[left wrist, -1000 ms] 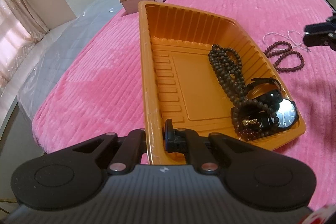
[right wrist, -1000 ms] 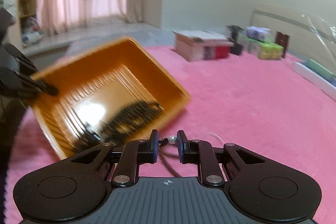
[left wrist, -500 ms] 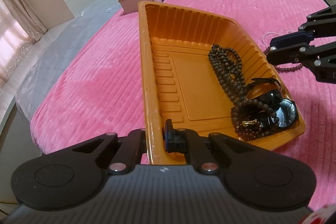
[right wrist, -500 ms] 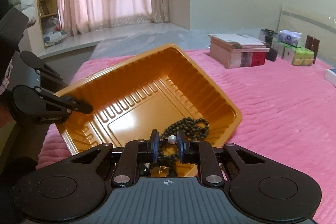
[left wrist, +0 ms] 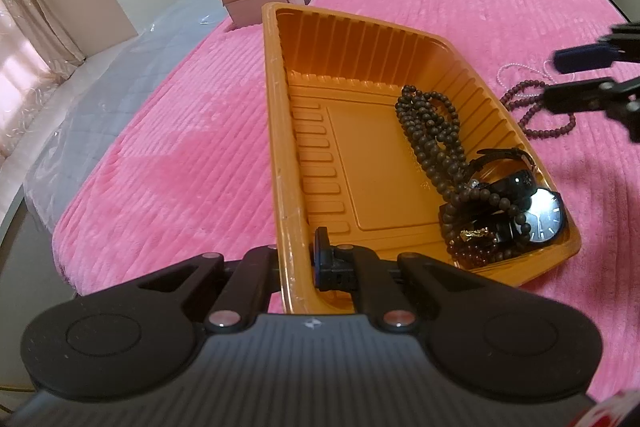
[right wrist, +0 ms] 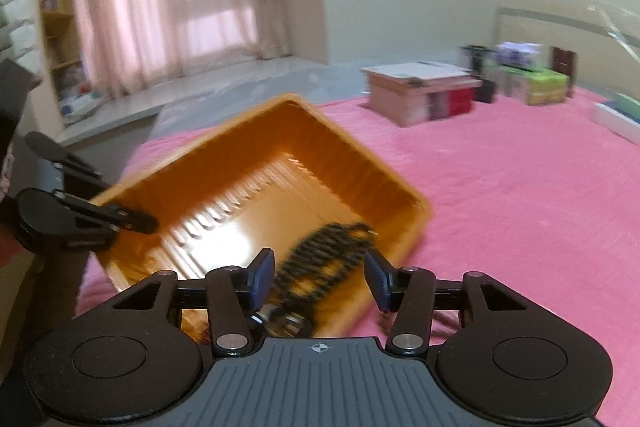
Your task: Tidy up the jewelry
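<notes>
The orange tray [left wrist: 304,115] lies on the pink blanket [left wrist: 160,163], and the left gripper [left wrist: 298,259] is clamped on its near rim. It looks like thin, light plastic that bends easily, so the rim is the good place to hold it. Inside, at the right end, lie a dark bead necklace [left wrist: 432,139] and a watch [left wrist: 544,217]; such strings are limp and slide, best pinched at one bead. A reddish bead string [left wrist: 548,123] waits outside on the blanket. Compared with half a second ago, the right gripper [right wrist: 320,281] no longer pinches the pearl; its jaws are opening with nothing pressed between them
</notes>
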Action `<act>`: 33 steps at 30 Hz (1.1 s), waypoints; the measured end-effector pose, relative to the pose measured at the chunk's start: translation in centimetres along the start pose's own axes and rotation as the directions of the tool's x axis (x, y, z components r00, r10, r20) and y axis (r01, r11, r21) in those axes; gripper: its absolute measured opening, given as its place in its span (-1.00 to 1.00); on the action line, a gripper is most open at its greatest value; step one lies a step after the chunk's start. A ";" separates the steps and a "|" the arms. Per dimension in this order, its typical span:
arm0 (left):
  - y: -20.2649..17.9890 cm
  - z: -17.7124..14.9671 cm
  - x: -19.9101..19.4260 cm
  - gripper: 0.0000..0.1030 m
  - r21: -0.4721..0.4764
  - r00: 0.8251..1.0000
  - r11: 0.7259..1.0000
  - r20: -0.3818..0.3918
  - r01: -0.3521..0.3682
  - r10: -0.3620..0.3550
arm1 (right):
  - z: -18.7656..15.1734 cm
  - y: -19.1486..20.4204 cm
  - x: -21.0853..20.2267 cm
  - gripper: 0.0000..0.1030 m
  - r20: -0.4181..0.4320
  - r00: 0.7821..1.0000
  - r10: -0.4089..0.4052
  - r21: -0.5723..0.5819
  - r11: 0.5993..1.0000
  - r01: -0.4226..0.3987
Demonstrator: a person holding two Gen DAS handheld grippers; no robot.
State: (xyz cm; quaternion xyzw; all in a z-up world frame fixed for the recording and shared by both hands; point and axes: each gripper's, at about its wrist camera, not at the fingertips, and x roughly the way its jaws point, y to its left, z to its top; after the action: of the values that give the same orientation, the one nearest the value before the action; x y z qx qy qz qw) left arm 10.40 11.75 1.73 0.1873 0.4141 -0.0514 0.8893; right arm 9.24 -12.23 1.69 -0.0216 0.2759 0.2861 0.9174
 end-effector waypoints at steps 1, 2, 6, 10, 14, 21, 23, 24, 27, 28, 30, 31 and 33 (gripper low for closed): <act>0.0 0.0 0.0 -0.94 -0.002 1.000 1.000 0.001 0.001 -0.001 | -0.5 -0.6 -0.6 -0.01 -0.004 1.000 -0.029 0.005 1.000 0.029; 0.1 -0.1 0.1 -0.94 -0.004 1.000 1.000 0.001 0.002 -0.002 | -1.0 -1.2 -1.1 -0.01 -0.010 0.998 -0.056 0.005 0.998 0.056; 0.2 -0.1 0.2 -0.95 -0.006 1.000 1.000 0.001 0.005 -0.005 | -3.1 -3.6 -3.0 -0.01 -0.037 0.986 -0.160 0.023 0.987 0.161; 0.4 0.0 0.3 -0.95 -0.005 1.000 1.000 0.003 0.008 -0.008 | -4.8 -6.4 -4.1 -0.01 -0.079 0.965 -0.250 0.053 0.966 0.255; 0.5 0.0 0.6 -0.94 -0.008 1.000 1.000 -0.002 0.004 -0.004 | -5.7 -9.0 -4.5 -0.01 -0.097 0.961 -0.260 0.082 0.960 0.268; 0.2 0.4 1.0 -0.94 -0.023 1.000 1.000 -0.014 -0.017 0.016 | -6.1 -11.6 -2.6 -0.03 -0.101 0.966 -0.236 0.089 0.965 0.246; 0.1 0.4 1.1 -0.94 -0.023 1.000 0.999 -0.018 -0.025 0.025 | -5.9 -12.3 -1.8 -0.17 -0.100 0.968 -0.229 0.096 0.966 0.239; 0.1 0.5 1.2 -0.93 -0.022 0.999 0.999 -0.020 -0.029 0.029 | -5.8 -12.5 -1.4 -0.25 -0.103 0.969 -0.224 0.098 0.967 0.234; 0.2 0.7 1.3 -0.93 -0.022 0.999 0.999 -0.025 -0.030 0.029 | -5.7 -13.1 -0.4 -0.41 -0.104 0.971 -0.217 0.103 0.968 0.227; 0.2 0.8 1.3 -0.93 -0.021 0.999 0.999 -0.026 -0.030 0.029 | -5.7 -13.2 -0.2 -0.42 -0.107 0.971 -0.213 0.108 0.968 0.225; 0.3 0.7 1.3 -0.93 -0.019 0.999 0.999 -0.026 -0.029 0.029 | -5.8 -13.4 0.3 -0.49 -0.122 0.968 -0.217 0.116 0.966 0.231; 0.2 0.7 1.3 -0.93 -0.017 0.999 0.999 -0.026 -0.029 0.029 | -5.9 -13.6 0.6 -0.51 -0.128 0.968 -0.216 0.122 0.965 0.231; 0.3 0.7 1.3 -0.93 -0.016 0.999 0.999 -0.026 -0.029 0.028 | -6.1 -13.8 0.8 -0.64 -0.139 0.968 -0.210 0.131 0.965 0.228</act>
State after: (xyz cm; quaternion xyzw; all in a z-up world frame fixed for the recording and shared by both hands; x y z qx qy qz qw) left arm 11.86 11.83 1.26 0.1866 0.4230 -0.0330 0.8861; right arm 14.17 -24.52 -5.51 -0.0026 0.3482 0.1598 0.9237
